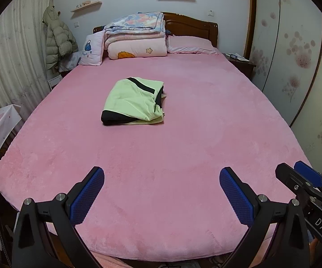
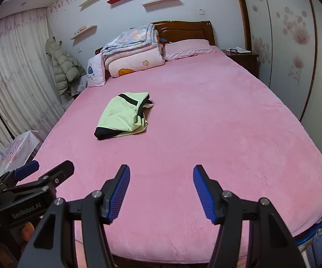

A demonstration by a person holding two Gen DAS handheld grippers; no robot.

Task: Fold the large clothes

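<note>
Lying near the middle of the pink plush bed (image 1: 183, 147), well apart from both claws, the pale green garment with black bands (image 1: 134, 101) is already a compact folded bundle, with a loose tail of cloth poking out at its far right side. It looks light, soft and limp, likely a thin knit that will sag and slide out of shape if lifted by one layer, so a fair hold would pinch all layers together at the two near corners, or along the thick black-edged front hem where the cloth is doubled. The fleecy bedcover should grip the fabric somewhat and resist dragging. Neither claw holds anything: the left claw (image 1: 162, 192) has its blue ribbed pads spread wide over the foot of the bed, and the right claw (image 2: 161, 192) stands equally wide. Readable writing is sparse: "DAS" on the right tool's body, "GenRobot.AI" on the left one's; a white cushion with a blue handbag print (image 1: 91, 50) carries script too small to read, perhaps a single word.
</note>
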